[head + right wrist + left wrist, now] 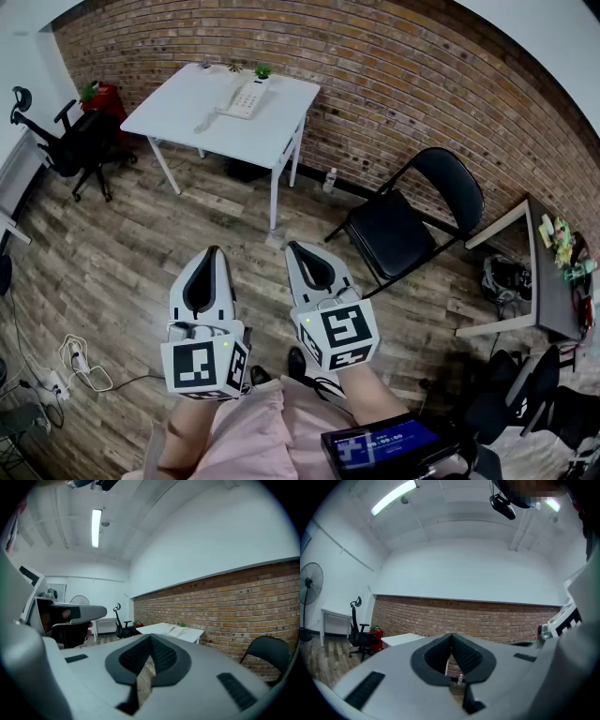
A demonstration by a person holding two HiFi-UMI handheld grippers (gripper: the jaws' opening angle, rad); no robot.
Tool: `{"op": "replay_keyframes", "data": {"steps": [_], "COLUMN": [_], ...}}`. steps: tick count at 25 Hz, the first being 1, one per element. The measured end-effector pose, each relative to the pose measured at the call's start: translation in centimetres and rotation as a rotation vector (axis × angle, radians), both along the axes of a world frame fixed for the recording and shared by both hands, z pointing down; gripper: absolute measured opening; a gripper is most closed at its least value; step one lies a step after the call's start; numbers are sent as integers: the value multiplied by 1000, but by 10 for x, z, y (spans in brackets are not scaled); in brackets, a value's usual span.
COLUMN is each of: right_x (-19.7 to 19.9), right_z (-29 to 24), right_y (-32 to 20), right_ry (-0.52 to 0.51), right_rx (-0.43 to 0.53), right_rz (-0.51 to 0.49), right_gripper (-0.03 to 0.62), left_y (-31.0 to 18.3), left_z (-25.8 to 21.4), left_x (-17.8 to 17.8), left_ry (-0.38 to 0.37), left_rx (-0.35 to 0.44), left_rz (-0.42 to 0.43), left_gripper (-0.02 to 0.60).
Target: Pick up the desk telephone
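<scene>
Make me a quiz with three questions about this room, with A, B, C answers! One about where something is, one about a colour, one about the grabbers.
1. Where is the desk telephone?
A. on the floor
B. on the white table
C. on a shelf

2. What colour is the folding chair?
A. red
B. white
C. black

3. How are the left gripper and right gripper?
A. both shut and empty
B. both wide open
C. one holds the telephone

Answers:
1 B: it sits on the table near the brick wall.
2 C: its seat and back are black.
3 A: each gripper view shows its jaws together with nothing between.
</scene>
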State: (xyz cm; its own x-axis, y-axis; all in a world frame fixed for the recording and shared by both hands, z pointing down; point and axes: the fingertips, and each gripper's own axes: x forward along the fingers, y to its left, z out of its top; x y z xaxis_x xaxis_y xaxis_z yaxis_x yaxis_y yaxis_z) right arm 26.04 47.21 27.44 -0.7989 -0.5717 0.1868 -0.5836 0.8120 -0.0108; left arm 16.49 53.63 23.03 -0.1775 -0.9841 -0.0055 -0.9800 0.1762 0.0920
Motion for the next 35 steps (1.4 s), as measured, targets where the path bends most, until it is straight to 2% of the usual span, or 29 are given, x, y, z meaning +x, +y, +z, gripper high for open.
{"op": "replay_keyframes", "data": {"steps": [8,11,12,13,14,15,23,28,35], "right_x": [9,19,22,24,25,27,34,23,-28], "right_z": [6,3,2,3,3,4,7,13,34], "right_y": [-16,-28,-33,-38,-42,-46,-83,-101,-146], "right_ry": [5,-12,-17,-20,-23,-25,2,15,37], "right_rx": [-9,2,1,-9,-22,-29,-3,-15,-34], "right_rz": [-9,12,17,10,0,-6,-41,-72,-69], "right_gripper": [-2,0,2,68,210,231,225,221,215], "left_y": [-15,-22,-25,-29,-33,-37,-63,-77,-121], "left_z": [9,6,5,4,4,5,12,21,42], "left_x": [10,15,17,20,22,24,30,24,-34], "left_ry": [1,10,17,25,32,36,28,28,46], "left_rx": [-24,-1,14,24,27,27,11,-14,-35], "left_rz": [-13,-37,-38,-33,-26,-25,-94,-118,-138], "left_gripper": [12,15,34,162,262,270,270,270,270]}}
